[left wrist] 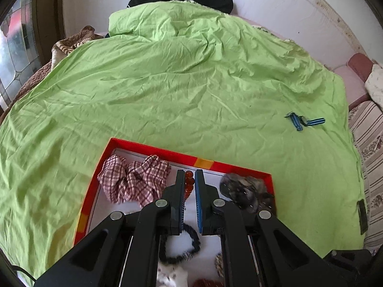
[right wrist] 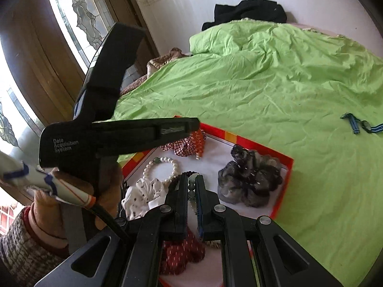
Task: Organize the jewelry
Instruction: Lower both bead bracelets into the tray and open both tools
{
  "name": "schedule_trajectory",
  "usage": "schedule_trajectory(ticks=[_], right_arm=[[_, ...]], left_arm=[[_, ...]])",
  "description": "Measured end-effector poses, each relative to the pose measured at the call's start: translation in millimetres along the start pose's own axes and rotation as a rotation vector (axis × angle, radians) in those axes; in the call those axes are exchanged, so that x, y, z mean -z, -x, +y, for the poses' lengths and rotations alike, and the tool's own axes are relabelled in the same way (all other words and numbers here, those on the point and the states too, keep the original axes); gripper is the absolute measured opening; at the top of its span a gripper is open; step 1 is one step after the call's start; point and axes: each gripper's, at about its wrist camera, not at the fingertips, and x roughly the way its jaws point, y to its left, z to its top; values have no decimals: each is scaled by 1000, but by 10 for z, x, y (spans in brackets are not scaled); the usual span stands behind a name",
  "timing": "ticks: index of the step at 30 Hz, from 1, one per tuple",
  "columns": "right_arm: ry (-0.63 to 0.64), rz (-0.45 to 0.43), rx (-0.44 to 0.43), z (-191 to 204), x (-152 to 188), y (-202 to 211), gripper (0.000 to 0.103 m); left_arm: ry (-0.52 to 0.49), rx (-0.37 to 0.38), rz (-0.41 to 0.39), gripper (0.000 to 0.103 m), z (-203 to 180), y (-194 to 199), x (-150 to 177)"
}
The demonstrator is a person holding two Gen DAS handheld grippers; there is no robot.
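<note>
Left gripper pinches red beads over the tray for sorting; right gripper clamps pale beads; watch waits far right.

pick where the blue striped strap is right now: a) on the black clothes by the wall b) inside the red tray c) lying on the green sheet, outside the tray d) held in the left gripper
c: the blue striped strap lies on the green sheet, well clear of the red tray.
</note>
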Motion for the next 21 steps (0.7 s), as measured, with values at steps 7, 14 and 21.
schedule_trajectory(ticks=[7, 14, 21], right_arm=[[-51, 61, -28, -148, 7, -396, 7], [-101, 121, -31, -347, 113, -647, 7], [-115, 132, -48, -393, 148, -648, 10]], left_arm=[[4, -15, 48, 7, 74, -370, 36], [39, -21, 80, 7, 192, -537, 136], [37, -39, 38, 10, 172, -358, 164]])
